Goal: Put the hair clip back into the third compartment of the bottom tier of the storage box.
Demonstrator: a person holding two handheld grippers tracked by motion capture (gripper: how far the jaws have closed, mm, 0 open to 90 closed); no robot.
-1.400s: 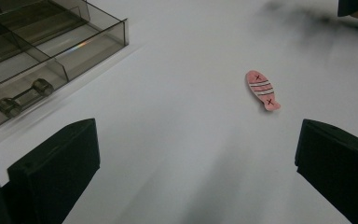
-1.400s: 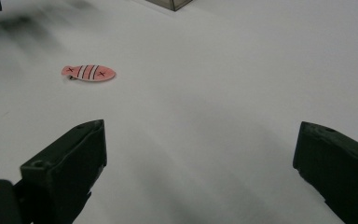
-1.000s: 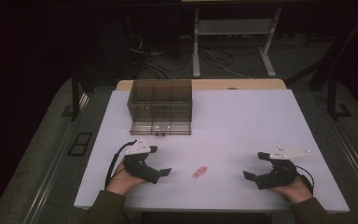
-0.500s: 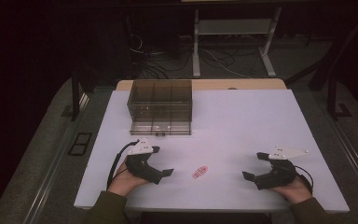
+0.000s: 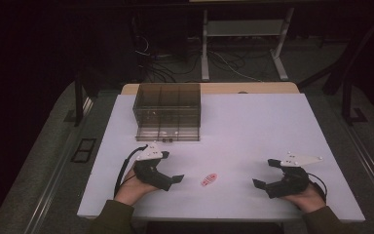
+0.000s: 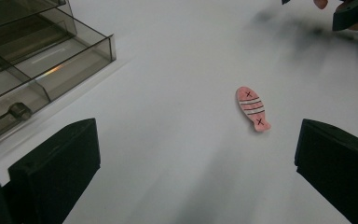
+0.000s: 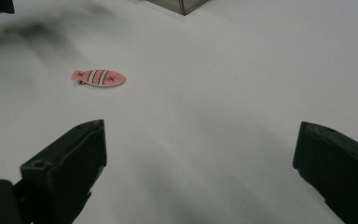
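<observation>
My left gripper (image 5: 171,176) has its jaws spread wide with nothing between them, resting low over the white table (image 5: 253,126). In the left gripper view the pink fish-shaped piece (image 6: 252,108) lies flat on the table ahead of those jaws, nearer the right-hand one, touching neither. My right gripper (image 5: 268,174) is also spread wide and empty. In the right gripper view the fish (image 7: 98,77) sits beyond the left-hand jaw, well apart from it. From the high view the fish (image 5: 208,179) lies between the two grippers, just beside the left one and farther from the right. It carries black stripes across its middle and a small black x at each end; I read no lettering on it. Beyond the fish, toward the far edge, stands the smoky clear compartment box (image 5: 168,111); I see nothing lying in its compartments.
</observation>
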